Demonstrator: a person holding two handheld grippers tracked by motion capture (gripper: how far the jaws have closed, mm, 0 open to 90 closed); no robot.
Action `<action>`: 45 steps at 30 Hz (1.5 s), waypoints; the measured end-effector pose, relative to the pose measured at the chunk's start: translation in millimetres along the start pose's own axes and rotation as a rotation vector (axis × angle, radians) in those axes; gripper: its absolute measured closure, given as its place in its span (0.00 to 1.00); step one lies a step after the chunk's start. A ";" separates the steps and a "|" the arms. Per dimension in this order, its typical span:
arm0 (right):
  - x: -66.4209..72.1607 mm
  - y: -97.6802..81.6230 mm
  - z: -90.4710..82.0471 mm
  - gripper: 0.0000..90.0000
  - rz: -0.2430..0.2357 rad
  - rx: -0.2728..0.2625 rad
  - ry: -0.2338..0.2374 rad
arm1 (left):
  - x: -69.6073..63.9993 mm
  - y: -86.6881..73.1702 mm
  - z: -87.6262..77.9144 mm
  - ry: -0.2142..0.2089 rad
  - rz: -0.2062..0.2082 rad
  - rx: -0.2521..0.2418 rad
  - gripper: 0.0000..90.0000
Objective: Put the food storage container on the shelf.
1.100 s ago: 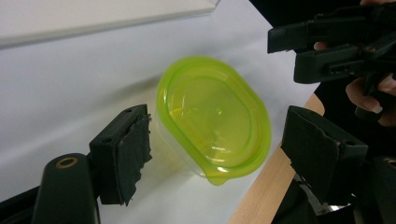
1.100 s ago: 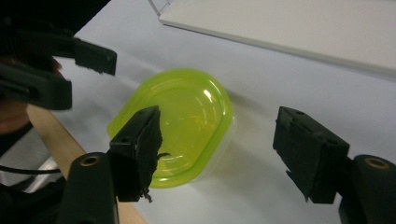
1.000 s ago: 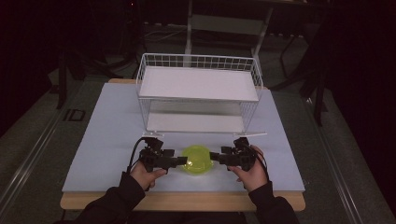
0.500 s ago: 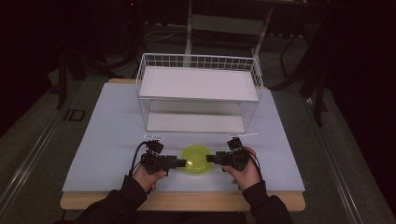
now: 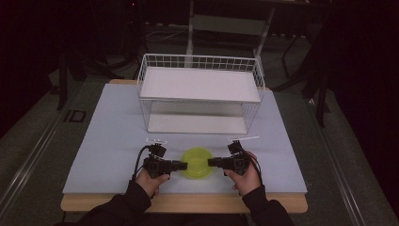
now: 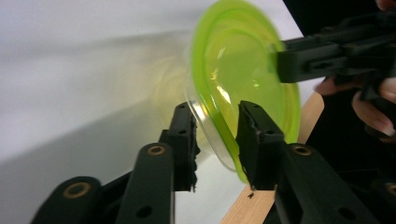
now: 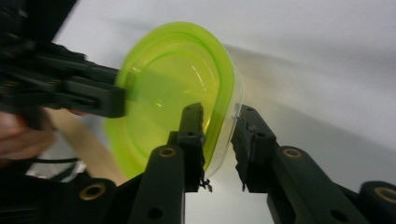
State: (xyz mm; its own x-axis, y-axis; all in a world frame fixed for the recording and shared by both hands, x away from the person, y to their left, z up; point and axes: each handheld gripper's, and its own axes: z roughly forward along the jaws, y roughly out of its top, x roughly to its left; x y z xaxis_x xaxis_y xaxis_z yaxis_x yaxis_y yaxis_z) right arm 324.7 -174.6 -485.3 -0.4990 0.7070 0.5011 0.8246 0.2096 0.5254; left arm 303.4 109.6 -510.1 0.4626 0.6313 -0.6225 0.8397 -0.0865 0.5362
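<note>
On the table (image 5: 108,141), at six o'clock from the wire rack (image 5: 200,94), the green bowl (image 5: 196,162) sits between the left gripper (image 5: 181,165) and right gripper (image 5: 214,163), whose jaws, just closing, straddle opposite rims, seemingly pinching them.

Dim, dark-edged room; blurred, glary close-ups

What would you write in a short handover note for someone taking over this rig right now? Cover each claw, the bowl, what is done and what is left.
Left claw: jaws have just been closing, astride the green bowl's left rim.
Right claw: the same, jaws astride the right rim.
Bowl: on the table near the front edge, in front of the wire rack.
Done: both claws placed on the rim.
Left: lift; probably the rack is its destination.
</note>
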 end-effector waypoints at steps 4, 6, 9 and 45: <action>12.0 -2.5 -4.5 0.89 -0.048 -0.017 -0.028 | -2.6 -0.9 -3.9 0.020 -0.001 -0.014 0.88; 15.5 -2.8 -7.1 0.89 -0.058 -0.033 -0.033 | -5.1 0.1 -7.3 0.012 -0.003 -0.026 0.89; 18.6 -0.9 -12.8 0.89 -0.068 -0.053 -0.027 | -10.8 3.6 -14.0 0.005 0.009 -0.049 0.89; 76.1 72.5 -92.0 0.89 -0.219 -0.303 -0.048 | -80.2 86.7 -89.3 0.014 0.141 -0.229 0.91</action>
State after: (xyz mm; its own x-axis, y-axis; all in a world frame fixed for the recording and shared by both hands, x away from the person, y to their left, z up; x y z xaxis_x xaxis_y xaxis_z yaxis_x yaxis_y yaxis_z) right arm 322.0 -167.7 -345.7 -0.6360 0.6998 0.3252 0.5796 0.1549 0.8000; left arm 313.7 120.2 -362.8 0.5651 0.6362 -0.5252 0.6800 0.0013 0.7332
